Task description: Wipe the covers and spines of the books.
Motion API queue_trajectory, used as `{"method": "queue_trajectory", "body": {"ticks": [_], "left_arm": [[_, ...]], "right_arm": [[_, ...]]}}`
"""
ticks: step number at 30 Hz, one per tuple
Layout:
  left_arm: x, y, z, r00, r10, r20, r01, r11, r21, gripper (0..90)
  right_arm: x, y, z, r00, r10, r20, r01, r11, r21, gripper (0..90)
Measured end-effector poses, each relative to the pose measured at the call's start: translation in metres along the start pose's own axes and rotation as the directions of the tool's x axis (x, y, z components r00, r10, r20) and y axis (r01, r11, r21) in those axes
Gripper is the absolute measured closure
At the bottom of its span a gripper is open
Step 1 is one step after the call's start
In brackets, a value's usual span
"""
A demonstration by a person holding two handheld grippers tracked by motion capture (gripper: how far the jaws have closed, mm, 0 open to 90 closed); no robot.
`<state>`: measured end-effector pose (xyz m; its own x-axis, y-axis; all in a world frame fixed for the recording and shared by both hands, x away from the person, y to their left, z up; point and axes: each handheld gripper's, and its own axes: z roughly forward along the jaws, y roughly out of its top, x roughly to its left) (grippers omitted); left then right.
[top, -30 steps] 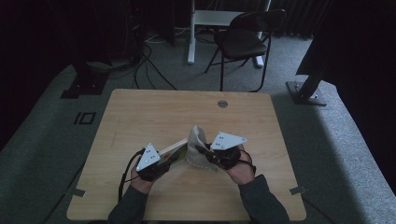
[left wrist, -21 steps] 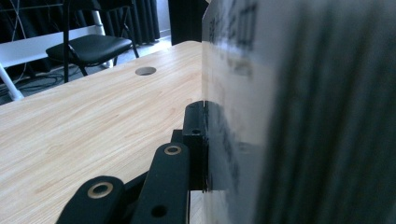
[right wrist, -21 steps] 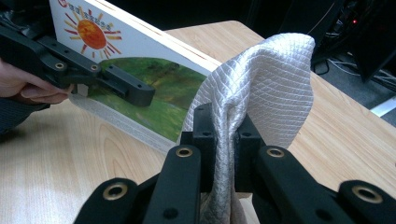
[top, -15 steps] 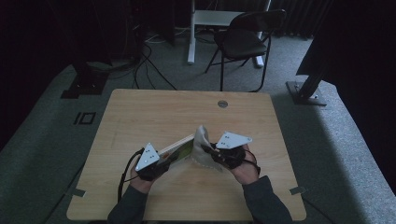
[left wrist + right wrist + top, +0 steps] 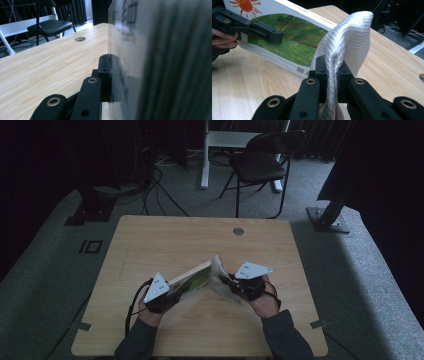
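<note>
I am working two hand-held grippers over a pale wooden bench (image 5: 165, 240) in a dim room. My left gripper (image 5: 186, 287) is clamped on the near edge of a thin picture book (image 5: 196, 276), holding it tilted off the bench near the middle front. In the left gripper view the cover (image 5: 130, 50) stands almost edge-on against one black pad. My right gripper (image 5: 331, 72) is pinched shut on a fold of white woven cloth (image 5: 352, 35), which rises above the jaws in a soft hump and rests just beside the right end of the book.

The book looks light and fairly stiff, with a glossy printed cover showing a sun and green hills. I judge it could slide in the pads if tilted further, so a hold on the spine side or well in from the edge seems safer. The cloth is limp and textured. It should grip well, but it will drape and bunch, so a thick fold is the best place to take it. Wiping the cover with it appears to be the job in hand.

The bench is bare otherwise, with a round cable hole (image 5: 238, 231) toward the far side. Beyond it stand a black folding chair (image 5: 262, 162), a white stand (image 5: 206, 155), and cables on grey carpet (image 5: 50, 270).
</note>
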<state>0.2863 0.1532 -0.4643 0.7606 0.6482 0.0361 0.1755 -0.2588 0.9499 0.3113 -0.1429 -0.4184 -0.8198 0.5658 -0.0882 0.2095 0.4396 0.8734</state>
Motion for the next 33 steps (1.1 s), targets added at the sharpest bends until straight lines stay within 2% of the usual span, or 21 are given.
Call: {"method": "queue_trajectory", "body": {"ticks": [11,33], "left_arm": [[0.000,0.000,0.000,1.0000,0.001,0.000,-0.001,1.0000,0.000,78.1],[0.002,0.000,-0.002,1.0000,0.001,-0.009,-0.001,1.0000,-0.003,78.1]], "right_arm": [[-0.006,-0.008,0.000,0.9995,0.028,0.012,-0.028,1.000,0.006,83.7],[-0.011,-0.016,-0.002,0.9986,0.047,0.025,-0.047,0.999,0.015,83.6]]}}
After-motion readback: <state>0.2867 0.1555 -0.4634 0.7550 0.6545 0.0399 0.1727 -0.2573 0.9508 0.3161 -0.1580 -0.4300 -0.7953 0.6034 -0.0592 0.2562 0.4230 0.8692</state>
